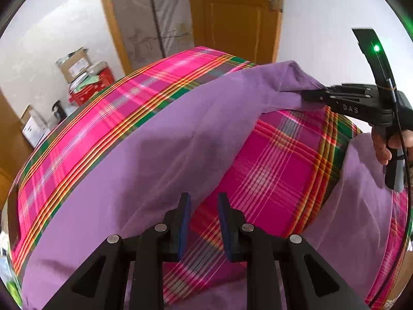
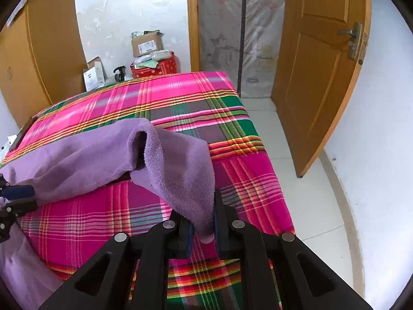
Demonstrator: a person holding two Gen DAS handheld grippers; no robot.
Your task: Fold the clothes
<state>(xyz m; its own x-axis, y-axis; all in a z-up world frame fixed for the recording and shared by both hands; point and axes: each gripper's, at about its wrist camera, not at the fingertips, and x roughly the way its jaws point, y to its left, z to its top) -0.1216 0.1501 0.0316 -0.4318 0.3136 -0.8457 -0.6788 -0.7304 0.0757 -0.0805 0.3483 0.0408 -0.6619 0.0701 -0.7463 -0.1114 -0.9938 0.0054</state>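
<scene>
A purple fleece garment [image 1: 155, 155] lies across a bed covered by a pink and green plaid sheet [image 1: 271, 168]. My left gripper [image 1: 204, 206] hovers open over the sheet at the garment's near edge, with only plaid showing between its blue pads. My right gripper [image 1: 304, 95], held by a hand [image 1: 384, 147], is shut on a corner of the garment and lifts it off the bed. In the right wrist view the garment [image 2: 90, 160] drapes from the right gripper [image 2: 202, 222] down to the sheet [image 2: 180, 98]. The left gripper [image 2: 15, 196] shows at the left edge.
An open wooden door [image 2: 317, 77] and a plastic curtain [image 2: 222, 33] stand beyond the bed. Cardboard boxes [image 2: 147, 44] and a red tin [image 2: 155, 68] are stacked by the wall. White floor tiles [image 2: 304, 193] run along the bed's right side. More purple fabric [image 1: 356, 206] hangs at the right.
</scene>
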